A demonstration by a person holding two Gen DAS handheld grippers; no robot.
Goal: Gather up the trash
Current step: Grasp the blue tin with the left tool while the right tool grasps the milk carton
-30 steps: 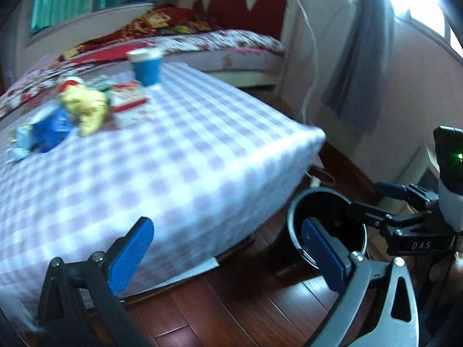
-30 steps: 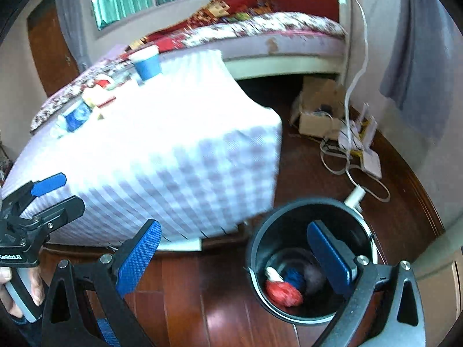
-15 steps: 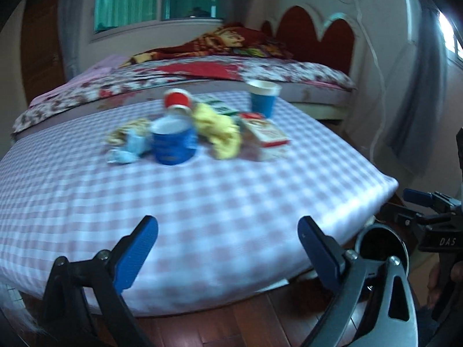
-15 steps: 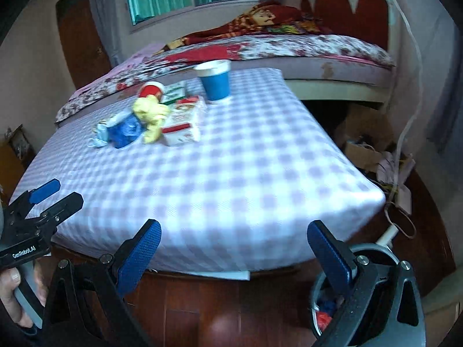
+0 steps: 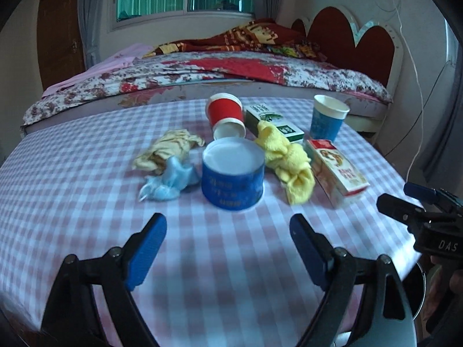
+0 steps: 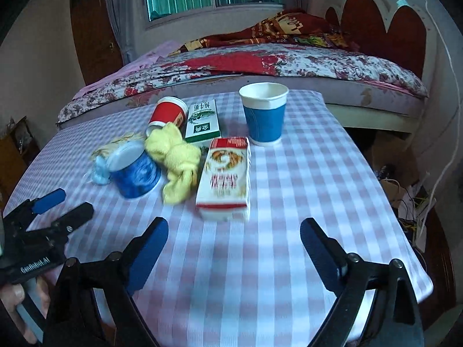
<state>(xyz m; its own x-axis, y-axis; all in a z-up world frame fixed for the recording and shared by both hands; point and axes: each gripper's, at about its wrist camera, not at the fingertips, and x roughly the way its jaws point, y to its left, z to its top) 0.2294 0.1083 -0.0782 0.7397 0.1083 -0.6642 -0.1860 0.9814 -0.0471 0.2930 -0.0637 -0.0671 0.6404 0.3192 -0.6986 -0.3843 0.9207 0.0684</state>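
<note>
Trash lies in a cluster on the checked tablecloth (image 5: 86, 202): a short blue tub (image 5: 233, 173), a tipped red cup (image 5: 225, 114), a yellow cloth (image 5: 286, 159), a red-and-white carton (image 5: 335, 170), a green box (image 5: 272, 121), an upright blue cup (image 5: 328, 120), and a pale blue wad (image 5: 170, 183) beside a crumpled yellowish wrapper (image 5: 170, 147). My left gripper (image 5: 228, 241) hovers short of the blue tub, jaws closing with nothing between them. My right gripper (image 6: 234, 244) hangs just before the carton (image 6: 227, 173), jaws closing, empty.
A bed (image 5: 231, 72) with a floral cover and red headboard (image 5: 353, 37) stands behind the table. Cables and boxes (image 6: 411, 190) clutter the floor at the right. A bin's rim (image 5: 421, 286) peeks out below the table edge at the right.
Both grippers have swung from the floor bin to over the table, and the trash pile now sits close ahead. Both pairs of jaws have narrowed slightly.
</note>
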